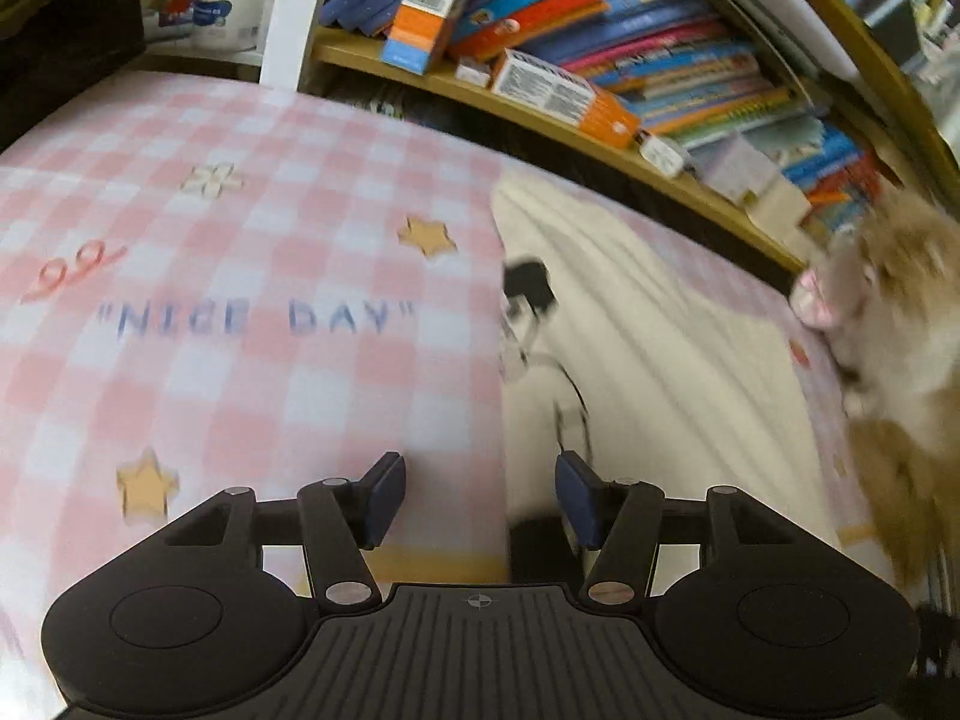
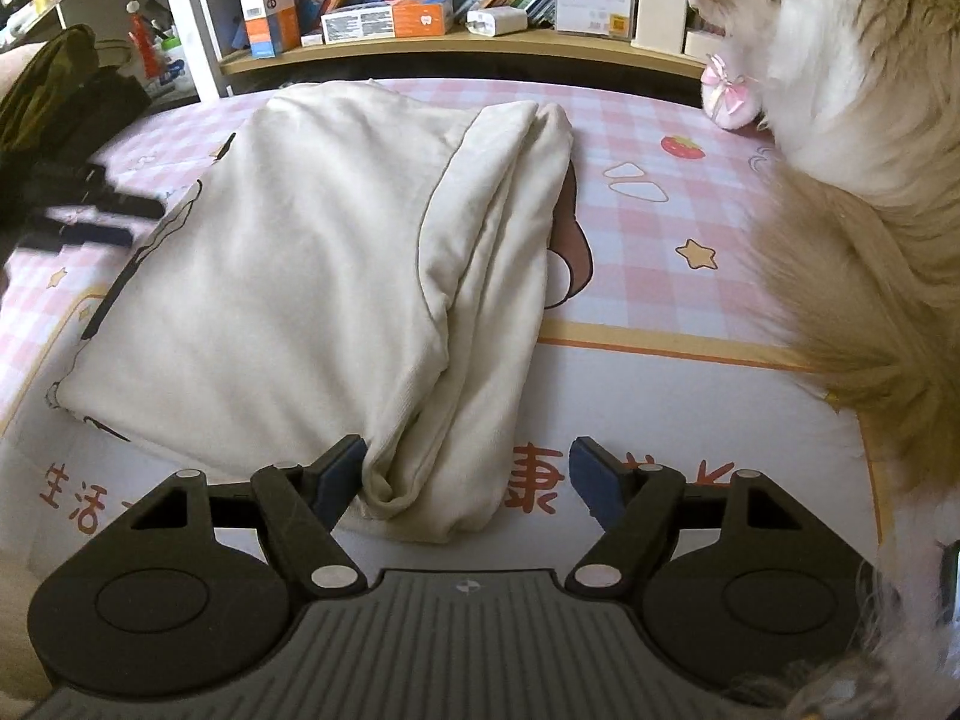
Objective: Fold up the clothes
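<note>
A cream garment (image 2: 312,276) with a black print lies folded on the pink checked bed sheet (image 2: 660,276). Its near corner sits between the fingers of my right gripper (image 2: 468,471), which is open: the left pad is next to the cloth and the right pad stands apart from it. In the blurred left wrist view, my left gripper (image 1: 480,498) hovers open over the sheet (image 1: 240,330) at the left edge of the garment (image 1: 660,360), holding nothing. The right wrist view also shows the left gripper (image 2: 129,219) as a dark blur beside the garment's far left edge.
A fluffy cream and tan cat (image 2: 852,150) sits on the bed right of the garment, its tail (image 2: 840,312) near my right gripper. A pink bow toy (image 2: 729,99) lies by it. A wooden shelf of books and boxes (image 2: 420,54) runs behind the bed. Dark clothing (image 2: 54,96) is at far left.
</note>
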`<state>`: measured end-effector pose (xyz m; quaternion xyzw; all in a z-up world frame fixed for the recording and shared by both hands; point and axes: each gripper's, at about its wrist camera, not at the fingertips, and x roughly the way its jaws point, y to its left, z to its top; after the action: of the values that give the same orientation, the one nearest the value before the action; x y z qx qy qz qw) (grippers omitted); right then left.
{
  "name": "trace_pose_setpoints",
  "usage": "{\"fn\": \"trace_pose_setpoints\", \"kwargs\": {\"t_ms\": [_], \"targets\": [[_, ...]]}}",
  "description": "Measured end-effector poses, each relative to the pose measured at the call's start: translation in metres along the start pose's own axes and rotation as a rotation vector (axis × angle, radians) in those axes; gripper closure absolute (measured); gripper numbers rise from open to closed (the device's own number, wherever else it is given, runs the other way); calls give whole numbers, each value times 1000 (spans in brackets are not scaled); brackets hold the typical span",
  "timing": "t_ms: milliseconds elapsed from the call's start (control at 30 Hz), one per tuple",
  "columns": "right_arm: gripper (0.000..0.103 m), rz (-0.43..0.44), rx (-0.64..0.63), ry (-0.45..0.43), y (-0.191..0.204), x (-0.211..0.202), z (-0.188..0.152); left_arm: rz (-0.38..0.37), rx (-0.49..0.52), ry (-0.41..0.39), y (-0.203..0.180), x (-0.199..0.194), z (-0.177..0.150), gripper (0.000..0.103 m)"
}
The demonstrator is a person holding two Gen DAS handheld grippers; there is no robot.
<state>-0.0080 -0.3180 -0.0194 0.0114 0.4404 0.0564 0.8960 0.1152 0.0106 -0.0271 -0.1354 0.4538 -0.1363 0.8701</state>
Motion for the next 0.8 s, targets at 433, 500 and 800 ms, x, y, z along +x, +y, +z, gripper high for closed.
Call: {"fn": "trace_pose_setpoints", "kwargs": {"t_ms": [433, 500, 800], "targets": [[46, 227, 305, -41, -40, -10, -7, -2, -96, 8, -25, -22, -39, 58], [57, 243, 341, -34, -44, -10, -6, 4, -110, 8, -27, -23, -43, 68], [84, 326, 314, -17, -35, -9, -8, 41, -171, -30, -18, -48, -56, 96]]}}
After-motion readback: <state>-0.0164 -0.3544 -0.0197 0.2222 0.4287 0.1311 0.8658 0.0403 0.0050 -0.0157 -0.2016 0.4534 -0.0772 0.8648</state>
